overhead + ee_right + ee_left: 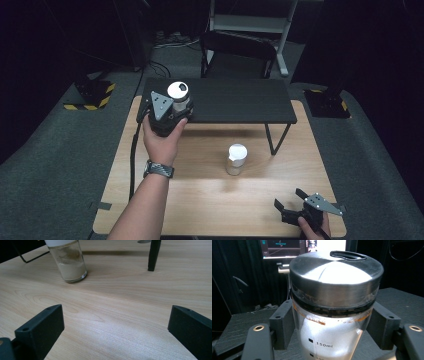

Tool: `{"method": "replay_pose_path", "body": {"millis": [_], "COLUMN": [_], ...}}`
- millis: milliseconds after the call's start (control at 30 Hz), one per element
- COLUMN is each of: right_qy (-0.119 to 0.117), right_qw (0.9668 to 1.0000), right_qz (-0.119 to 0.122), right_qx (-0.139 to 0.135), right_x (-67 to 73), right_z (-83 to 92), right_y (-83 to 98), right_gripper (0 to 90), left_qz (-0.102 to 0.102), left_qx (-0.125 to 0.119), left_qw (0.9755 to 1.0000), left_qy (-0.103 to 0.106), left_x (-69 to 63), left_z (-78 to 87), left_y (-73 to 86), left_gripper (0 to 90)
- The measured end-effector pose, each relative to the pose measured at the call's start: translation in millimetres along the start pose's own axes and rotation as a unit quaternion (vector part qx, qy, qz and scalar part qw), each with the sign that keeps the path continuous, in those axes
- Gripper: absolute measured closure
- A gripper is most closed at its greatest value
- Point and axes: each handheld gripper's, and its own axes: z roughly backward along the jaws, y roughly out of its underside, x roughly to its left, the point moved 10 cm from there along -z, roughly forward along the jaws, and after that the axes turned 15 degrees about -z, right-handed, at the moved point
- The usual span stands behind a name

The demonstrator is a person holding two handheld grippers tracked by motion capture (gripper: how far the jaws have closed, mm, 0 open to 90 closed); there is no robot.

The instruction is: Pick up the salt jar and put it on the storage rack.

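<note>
Currently the left gripper holds a glass jar with a metal lid, its jaws closed against both sides of the glass just below the lid band. In the high view the jar sits upright in the gripper over the near left corner of the black shelf, a low raised platform standing on the wooden worktop. The step in hand appears to be placing this jar on the shelf.

To do it well, keep the jar vertical so that the powder inside does not shift and the lid stays level. Bring the base fully over the shelf surface, clear of the front edge, before lowering. Lower until the base rests flat, then open the jaws evenly so that neither pad drags the glass sideways. Withdraw straight back along the jaw line.

A second jar, white-capped and partly filled with pale powder, stands on the worktop in front of the shelf, near its right-hand leg. The right gripper rests at the near right corner of the worktop, its jaws spread wide and holding nothing, well apart from that second jar.
</note>
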Motion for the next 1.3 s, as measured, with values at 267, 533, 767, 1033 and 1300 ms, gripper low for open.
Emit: {"method": "replay_pose_path", "body": {"millis": [267,533,767,1033,1300], "right_qy": [-0.001,-0.004,-0.004,-0.006,-0.008], "right_qw": [1.0,1.0,1.0,1.0,1.0], "right_qz": [-0.002,-0.001,-0.001,-0.001,-0.003], "right_qx": [0.0,0.001,0.001,0.002,0.004], "right_x": [0.8,2.0,2.2,2.1,1.6], "right_z": [1.0,0.3,0.2,-0.4,-0.6], "right_y": [0.9,1.2,1.1,0.9,0.6], "right_gripper": [0.5,0.4,0.4,0.4,0.5], "left_qz": [0.007,0.005,0.007,0.006,0.001], "left_qx": [0.005,0.012,0.016,0.022,0.021], "left_qw": [1.0,0.9999,0.9998,0.9997,0.9998], "left_qy": [-0.001,-0.001,0.0,0.001,0.0], "left_x": [1.8,0.3,-0.9,-2.7,-4.2], "left_z": [-21.3,-34.3,-39.3,-45.1,-48.8], "left_y": [-0.5,-0.3,2.2,2.6,3.5], "left_gripper": [31.2,31.2,31.2,31.2,31.1]}}
